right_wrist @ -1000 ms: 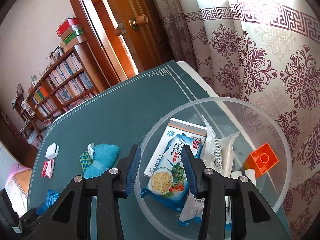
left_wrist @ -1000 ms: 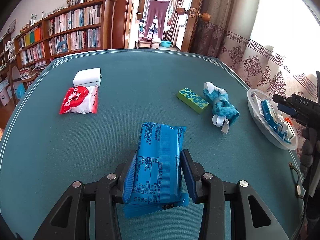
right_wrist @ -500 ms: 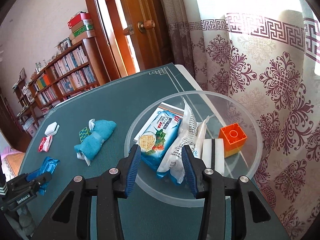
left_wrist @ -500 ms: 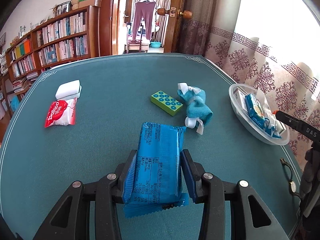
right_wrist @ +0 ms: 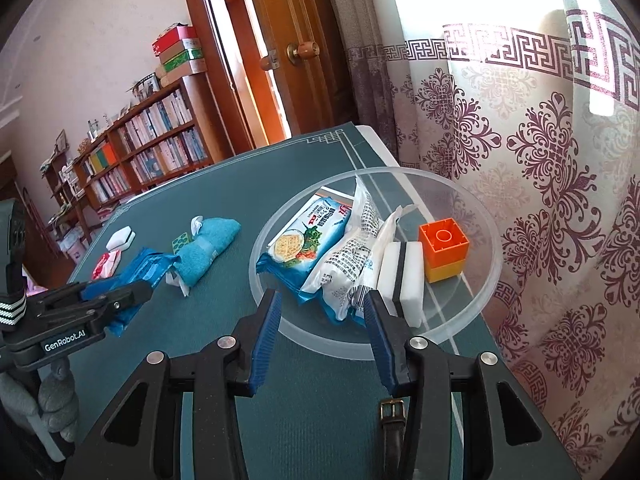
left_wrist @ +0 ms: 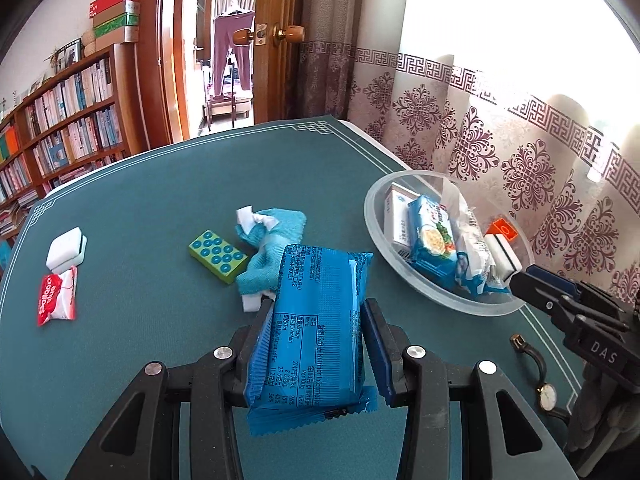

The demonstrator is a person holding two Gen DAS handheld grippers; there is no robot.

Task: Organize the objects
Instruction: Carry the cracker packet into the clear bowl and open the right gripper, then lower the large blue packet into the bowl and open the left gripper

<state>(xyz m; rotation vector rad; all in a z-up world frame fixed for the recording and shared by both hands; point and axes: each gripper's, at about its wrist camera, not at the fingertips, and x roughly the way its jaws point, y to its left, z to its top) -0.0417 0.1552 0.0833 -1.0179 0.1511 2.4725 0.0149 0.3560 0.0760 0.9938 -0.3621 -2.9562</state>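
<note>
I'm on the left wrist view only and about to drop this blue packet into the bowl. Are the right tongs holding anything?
Observer: No. The right tongs are empty, poised at the near rim of the clear bowl.
Operator: Where is the bowl's floor bare?
Observer: On the far side and the curtain side, around the orange block. The packets and the sponge fill the near side.
Operator: Is that orange block on its own?
Observer: No, it sits stacked on a yellow block.
</note>
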